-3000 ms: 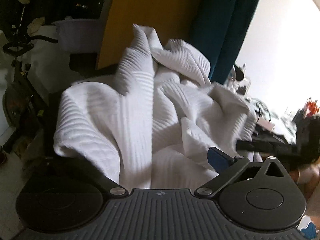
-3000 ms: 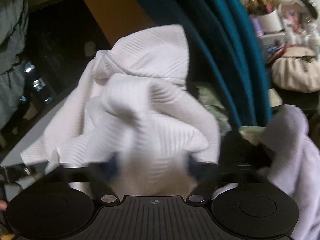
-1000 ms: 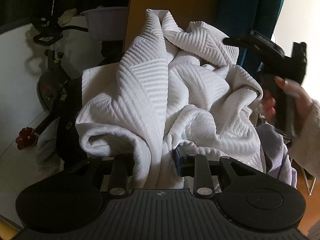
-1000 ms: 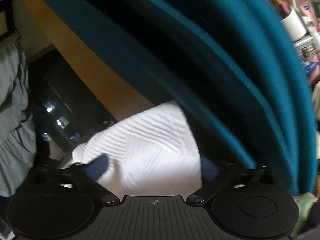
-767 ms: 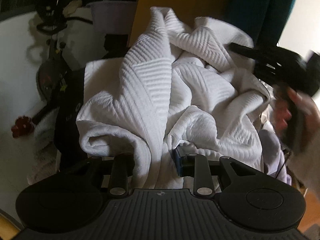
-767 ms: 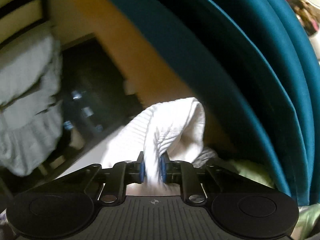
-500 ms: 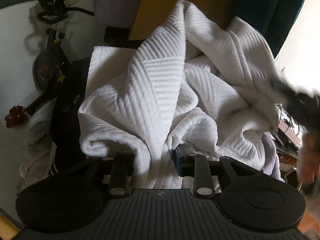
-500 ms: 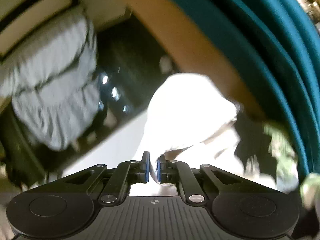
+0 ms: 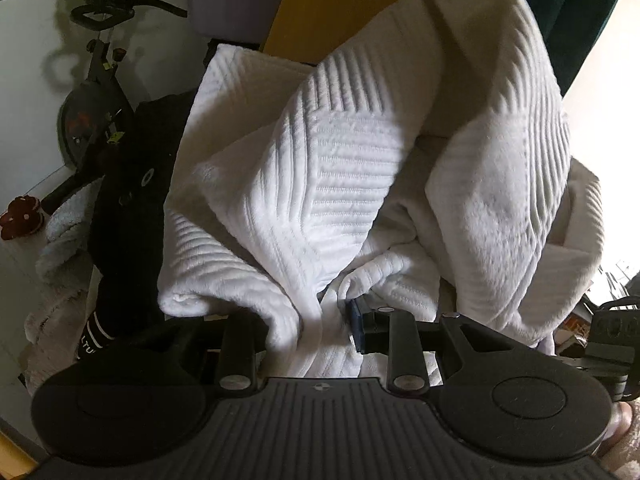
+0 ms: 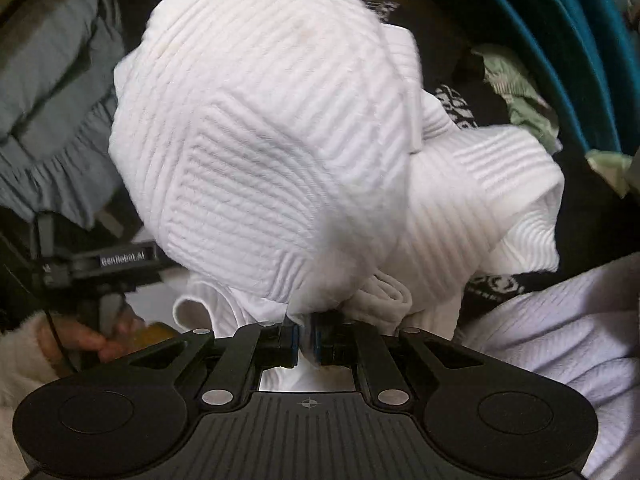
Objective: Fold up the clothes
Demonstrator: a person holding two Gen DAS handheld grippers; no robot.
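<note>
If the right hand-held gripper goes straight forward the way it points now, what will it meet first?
The right hand-held gripper is already shut on the white ribbed garment, so going forward it would press straight into the garment's bunched bulk, which fills the view ahead. What lies behind the fabric is hidden.

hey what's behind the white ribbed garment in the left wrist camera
Behind the white ribbed garment show a yellow panel, a grey basin and, at left, an exercise bike with a black garment. Whatever lies directly behind or beneath it is covered.
</note>
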